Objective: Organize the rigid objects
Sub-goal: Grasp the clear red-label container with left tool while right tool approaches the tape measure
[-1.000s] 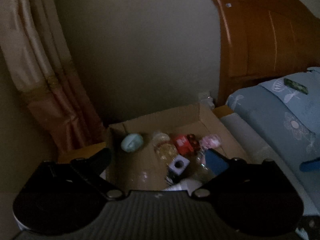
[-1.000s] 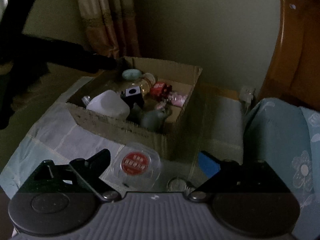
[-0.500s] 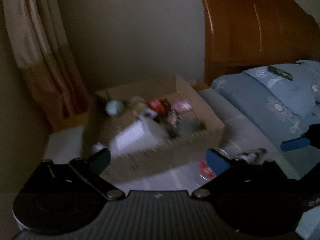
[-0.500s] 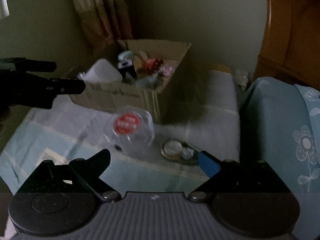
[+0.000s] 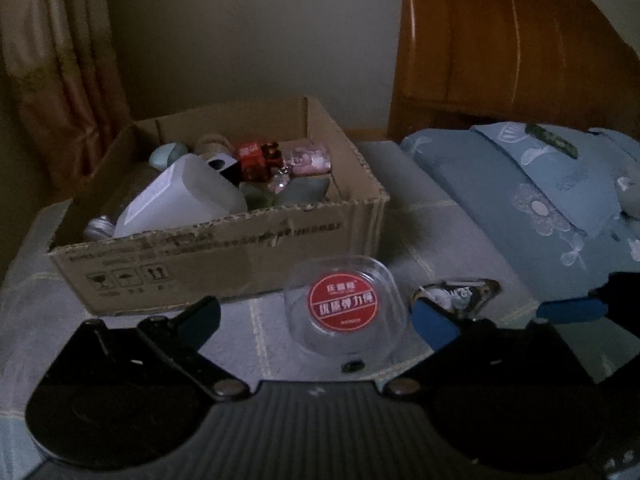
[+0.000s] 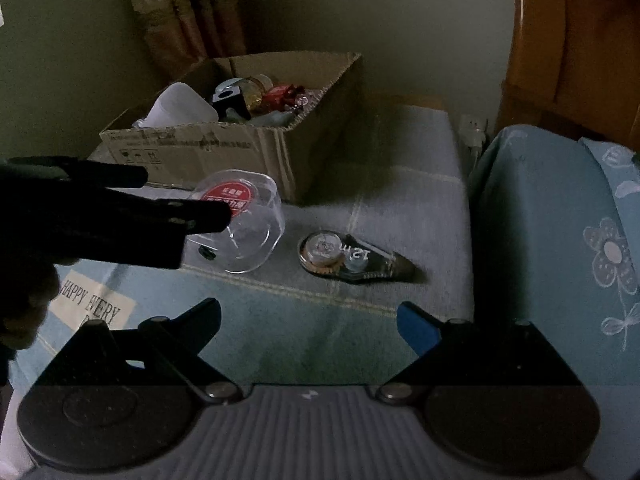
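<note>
Left gripper (image 5: 316, 316): I hold it spread wide and empty, just short of the clear plastic case (image 5: 344, 312), which lies between its fingers in this view.
Right gripper (image 6: 308, 316): I hold it spread and empty above the blue cloth (image 6: 280, 320), facing the correction tape (image 6: 352, 260).
Risk: I judge the smooth, rounded case could squirt out of the pads if I close off-centre, or skid against the cardboard box (image 5: 224, 256) just behind it.
Second risk: both grippers converge on neighbouring items, so they could collide.
Case appearance: transparent, rounded shell with a round red label on top, resting on the cloth in front of the box.
Tape appearance: clear teardrop housing with visible spools, lying flat just beside the case.
Box: already crowded with small objects.
</note>
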